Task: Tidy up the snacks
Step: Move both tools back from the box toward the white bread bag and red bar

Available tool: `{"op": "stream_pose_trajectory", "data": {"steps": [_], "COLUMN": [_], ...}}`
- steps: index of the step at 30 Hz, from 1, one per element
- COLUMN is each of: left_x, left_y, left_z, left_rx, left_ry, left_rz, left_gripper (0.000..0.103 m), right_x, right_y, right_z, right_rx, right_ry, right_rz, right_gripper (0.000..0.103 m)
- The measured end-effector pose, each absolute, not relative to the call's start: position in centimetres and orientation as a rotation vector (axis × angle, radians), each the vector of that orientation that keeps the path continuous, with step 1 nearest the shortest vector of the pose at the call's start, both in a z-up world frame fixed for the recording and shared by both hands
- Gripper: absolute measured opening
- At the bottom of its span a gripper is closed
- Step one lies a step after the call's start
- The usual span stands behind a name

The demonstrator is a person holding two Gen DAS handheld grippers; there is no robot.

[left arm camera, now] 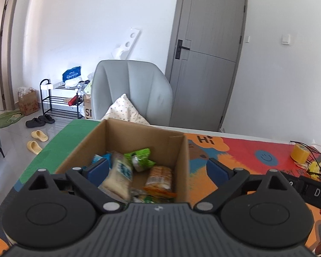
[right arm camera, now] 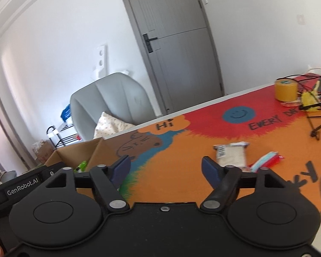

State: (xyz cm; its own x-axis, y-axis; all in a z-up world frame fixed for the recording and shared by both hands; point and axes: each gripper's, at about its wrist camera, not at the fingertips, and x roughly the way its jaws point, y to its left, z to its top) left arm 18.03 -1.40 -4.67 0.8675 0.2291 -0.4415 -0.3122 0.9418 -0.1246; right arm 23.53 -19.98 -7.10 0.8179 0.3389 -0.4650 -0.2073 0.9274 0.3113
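The cardboard box (left arm camera: 126,141) stood open on the colourful mat (left arm camera: 241,156), and every place here is told from it. Inside it lay several snacks: a pale blurred packet (left arm camera: 117,177) against the near-left wall, a green packet (left arm camera: 142,158) toward the far wall and an orange packet (left arm camera: 160,180) near the right wall. The left gripper (left arm camera: 158,169) hung at the box's near edge with its jaws spread wide, one blue pad (left arm camera: 99,168) inside the box just beside the pale packet and the other outside the right wall; nothing was pinched between them. The right gripper (right arm camera: 165,167) was to the right of the box, over bare mat, its jaws also apart and empty. Further right of the box, on the mat, lay a white snack packet (right arm camera: 232,155) and beside it a red and pale blue packet (right arm camera: 267,160). Well beyond those, toward the far right end of the table, stood a roll of yellow tape (right arm camera: 285,90) among black cables (right arm camera: 316,115). Behind the box, past the table's edge, was a grey armchair (left arm camera: 134,87) holding a patterned cushion (left arm camera: 124,111).
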Motion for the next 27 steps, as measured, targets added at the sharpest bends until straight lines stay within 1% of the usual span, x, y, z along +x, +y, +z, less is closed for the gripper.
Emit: {"op": "stream_pose_trajectory", "data": {"steps": [4, 6, 10, 14, 27], "left_x": [18.4, 18.6, 18.9, 19.4, 21.4], "left_y": [-3.5, -4.5, -6.8, -8.6, -12.9], "left_z": [-4.9, -5.0, -5.4, -5.7, -7.0], "left_rx": [-0.16, -0.141, -0.1, -0.074, -0.031], "left_ry": [0.45, 0.458, 0.47, 0.477, 0.51], "left_rz": [0.257, 0.25, 0.228, 0.201, 0.143], "left_gripper": [0.097, 0.097, 0.097, 0.097, 0.097], "right_x": [23.2, 23.2, 23.2, 23.1, 23.6], "right_y": [-22.0, -22.8, -24.8, -26.5, -30.1], "right_z": [-7.6, -7.9, -8.5, -8.9, -10.7], "right_rx": [0.267, 0.258, 0.265, 0.278, 0.331], "right_ry": [0.531, 0.53, 0.529, 0.524, 0.546], "right_rz": [0.236, 0.189, 0.135, 0.097, 0.027], "right_gripper": [0.082, 0.086, 0.088, 0.094, 0.095]}}
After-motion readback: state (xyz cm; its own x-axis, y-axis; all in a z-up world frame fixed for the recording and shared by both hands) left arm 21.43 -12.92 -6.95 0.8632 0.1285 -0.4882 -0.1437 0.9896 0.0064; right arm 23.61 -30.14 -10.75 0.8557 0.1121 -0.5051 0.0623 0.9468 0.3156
